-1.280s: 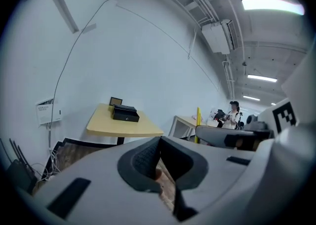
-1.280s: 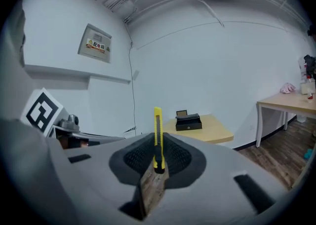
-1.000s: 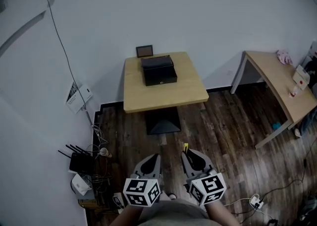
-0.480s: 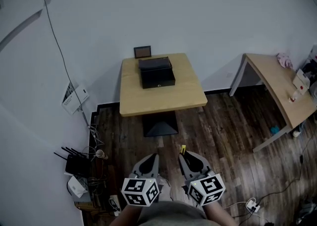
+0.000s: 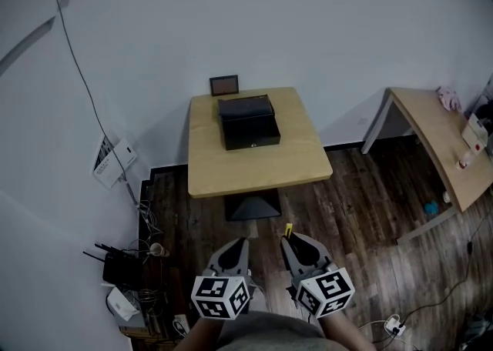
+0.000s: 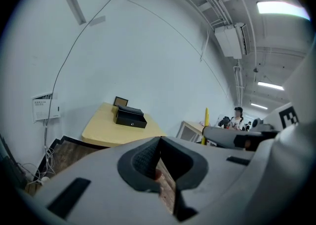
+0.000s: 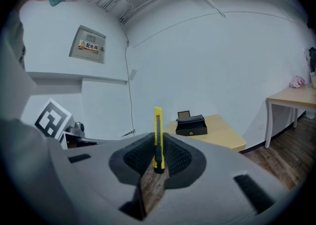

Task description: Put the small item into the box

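Observation:
A black box [image 5: 248, 122], lid shut, stands on the far half of a small wooden table [image 5: 254, 165] by the wall; it also shows far ahead as the box [image 6: 130, 117] and box [image 7: 191, 126]. My right gripper [image 5: 293, 242] is held low over the wooden floor, well short of the table, shut on a yellow utility knife [image 5: 288, 229]. The knife [image 7: 157, 137] stands upright between the pads of the right gripper [image 7: 157, 162]. My left gripper [image 5: 237, 245] hangs beside it; in its own view the left gripper [image 6: 159, 162] is shut with nothing in it.
A small dark picture frame [image 5: 224, 85] leans on the wall behind the box. A second table [image 5: 439, 134] with small items stands at right. A router and cables [image 5: 123, 269] lie on the floor at left, a power strip [image 5: 394, 325] at lower right.
The small table and box have drifted slightly right and lower in the head view and look a little larger. Both grippers keep their places; the knife stays gripped.

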Demonstrator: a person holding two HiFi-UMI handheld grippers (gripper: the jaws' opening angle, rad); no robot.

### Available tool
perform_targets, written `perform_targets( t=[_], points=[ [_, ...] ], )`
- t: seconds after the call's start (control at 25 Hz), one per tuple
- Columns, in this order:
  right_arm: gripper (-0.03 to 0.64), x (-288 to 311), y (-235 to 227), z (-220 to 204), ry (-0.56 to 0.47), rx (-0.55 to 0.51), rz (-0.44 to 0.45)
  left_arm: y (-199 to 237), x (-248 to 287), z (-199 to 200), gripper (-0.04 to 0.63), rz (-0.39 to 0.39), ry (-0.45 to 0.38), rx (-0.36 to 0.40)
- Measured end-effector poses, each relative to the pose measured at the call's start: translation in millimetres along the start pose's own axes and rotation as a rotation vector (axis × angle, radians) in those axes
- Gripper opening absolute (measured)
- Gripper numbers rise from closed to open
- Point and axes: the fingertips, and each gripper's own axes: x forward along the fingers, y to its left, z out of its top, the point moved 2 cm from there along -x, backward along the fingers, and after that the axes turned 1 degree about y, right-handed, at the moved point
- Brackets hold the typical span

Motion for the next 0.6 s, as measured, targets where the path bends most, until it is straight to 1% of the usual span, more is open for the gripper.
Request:
perform_targets(
  t=[0.16,0.4,0.6],
  points=[
    [0.043,40,0,14,0.019,0.014,0.01,29,24,23,0.003,-0.003,0.002,-0.003],
    [0.043,97,-13,41,-0.004,-0.003,0.0,68,63,62,0.003,-0.01,-0.002,-0.006],
    [0.043,139,-23,58,0.006,-0.007,-0.017,95,95,84,0.003,-0.025,0.006,0.0]
  ],
)
